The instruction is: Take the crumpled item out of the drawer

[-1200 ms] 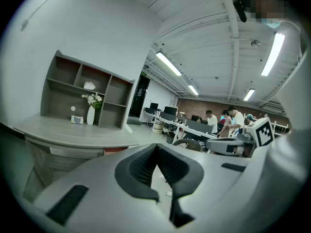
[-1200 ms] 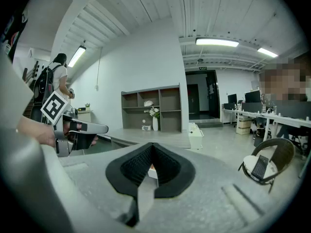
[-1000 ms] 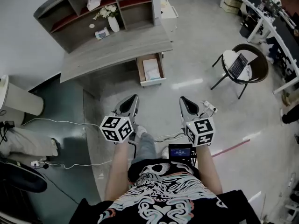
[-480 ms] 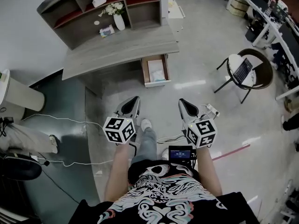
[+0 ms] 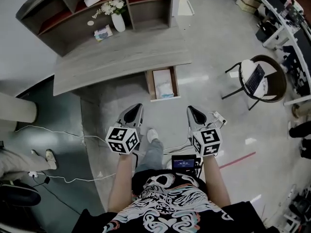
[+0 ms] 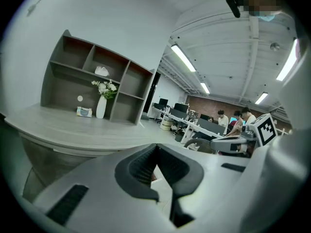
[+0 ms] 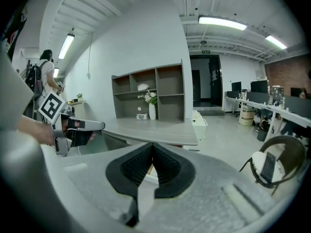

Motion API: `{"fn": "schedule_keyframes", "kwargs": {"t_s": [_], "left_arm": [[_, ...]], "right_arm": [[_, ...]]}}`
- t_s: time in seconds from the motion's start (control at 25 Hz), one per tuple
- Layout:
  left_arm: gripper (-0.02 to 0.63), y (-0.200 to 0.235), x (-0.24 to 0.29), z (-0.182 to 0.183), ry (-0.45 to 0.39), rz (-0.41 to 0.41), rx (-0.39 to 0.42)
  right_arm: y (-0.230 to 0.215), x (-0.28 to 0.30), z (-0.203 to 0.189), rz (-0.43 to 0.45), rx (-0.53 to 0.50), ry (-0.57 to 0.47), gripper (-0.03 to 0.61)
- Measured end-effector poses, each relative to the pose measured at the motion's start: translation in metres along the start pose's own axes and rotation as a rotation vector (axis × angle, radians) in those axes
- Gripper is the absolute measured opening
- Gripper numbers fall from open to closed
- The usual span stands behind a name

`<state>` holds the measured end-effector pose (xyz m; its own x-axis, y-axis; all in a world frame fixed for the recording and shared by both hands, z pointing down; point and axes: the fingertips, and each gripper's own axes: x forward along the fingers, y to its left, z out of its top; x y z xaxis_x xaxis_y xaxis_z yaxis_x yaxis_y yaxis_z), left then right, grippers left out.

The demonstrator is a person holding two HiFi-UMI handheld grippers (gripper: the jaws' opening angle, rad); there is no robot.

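Note:
In the head view an open wooden drawer point(image 5: 149, 84) sticks out from under the grey desk point(image 5: 116, 57). A white crumpled item point(image 5: 164, 88) lies inside it. My left gripper point(image 5: 135, 108) and right gripper point(image 5: 191, 109) are held side by side above the floor, short of the drawer's front. Both are shut with nothing between the jaws. The left gripper view shows the left gripper point(image 6: 156, 146) with its pads meeting at the tip, and the right gripper view shows the right gripper point(image 7: 152, 145) the same way. The drawer's contents are hidden behind the jaws in both gripper views.
A shelf unit point(image 5: 97, 6) with a vase of flowers point(image 5: 117, 19) stands on the desk. A chair holding a laptop point(image 5: 256, 78) is at the right. Cables point(image 5: 58, 130) and a white power strip point(image 5: 217, 115) lie on the floor. Someone's legs point(image 5: 22, 160) are at the left.
The person has stepped toward the desk, so the drawer now lies closer in front of both grippers. Both grippers stay shut and keep their side-by-side pose.

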<state>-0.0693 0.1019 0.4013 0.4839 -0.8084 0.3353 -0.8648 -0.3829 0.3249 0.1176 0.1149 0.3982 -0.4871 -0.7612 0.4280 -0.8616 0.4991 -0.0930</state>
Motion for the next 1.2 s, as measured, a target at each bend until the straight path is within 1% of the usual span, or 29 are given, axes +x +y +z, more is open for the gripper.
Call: {"fn": "schedule_keyframes", "kwargs": {"t_s": [0.16, 0.2, 0.28, 0.4, 0.56, 0.68, 0.76, 0.88, 0.96, 1.04, 1.12, 1.2], "left_arm": [[0.002, 0.045, 0.041, 0.013, 0.028, 0.028, 0.030], [0.002, 0.054, 0.050, 0.016, 0.031, 0.028, 0.030], [0.002, 0.067, 0.062, 0.021, 0.020, 0.017, 0.003], [0.002, 0.079, 0.078, 0.034, -0.005, -0.019, -0.022], [0.002, 0.089, 0.105, 0.041, 0.024, -0.049, -0.008], [0.002, 0.091, 0.119, 0.041, 0.043, -0.055, 0.021], [0.002, 0.092, 0.128, 0.038, 0.056, -0.053, 0.016], [0.002, 0.092, 0.135, 0.033, 0.068, -0.043, -0.019], [0.002, 0.097, 0.139, 0.030, 0.065, -0.021, -0.034], [0.002, 0.104, 0.143, 0.024, 0.069, 0.019, -0.019], [0.003, 0.110, 0.148, 0.017, 0.093, 0.052, 0.001], [0.003, 0.115, 0.155, 0.009, 0.122, 0.072, 0.002]], "right_arm": [[-0.018, 0.053, 0.012, -0.058, -0.061, 0.046, 0.005], [-0.021, 0.065, 0.014, -0.071, -0.064, 0.053, 0.005], [-0.024, 0.084, 0.018, -0.105, -0.076, 0.059, 0.005], [-0.026, 0.104, 0.028, -0.135, -0.096, 0.054, 0.005], [-0.028, 0.120, 0.038, -0.128, -0.038, 0.068, 0.005], [-0.031, 0.125, 0.039, -0.165, -0.072, 0.094, 0.005], [-0.035, 0.130, 0.039, -0.180, -0.101, 0.109, 0.005], [-0.043, 0.135, 0.037, -0.164, -0.113, 0.117, 0.005], [-0.047, 0.140, 0.033, -0.147, -0.108, 0.121, 0.005], [-0.051, 0.147, 0.028, -0.128, -0.103, 0.134, 0.005], [-0.057, 0.155, 0.021, -0.115, -0.100, 0.155, 0.005], [-0.062, 0.162, 0.017, -0.106, -0.098, 0.165, 0.005]]}}
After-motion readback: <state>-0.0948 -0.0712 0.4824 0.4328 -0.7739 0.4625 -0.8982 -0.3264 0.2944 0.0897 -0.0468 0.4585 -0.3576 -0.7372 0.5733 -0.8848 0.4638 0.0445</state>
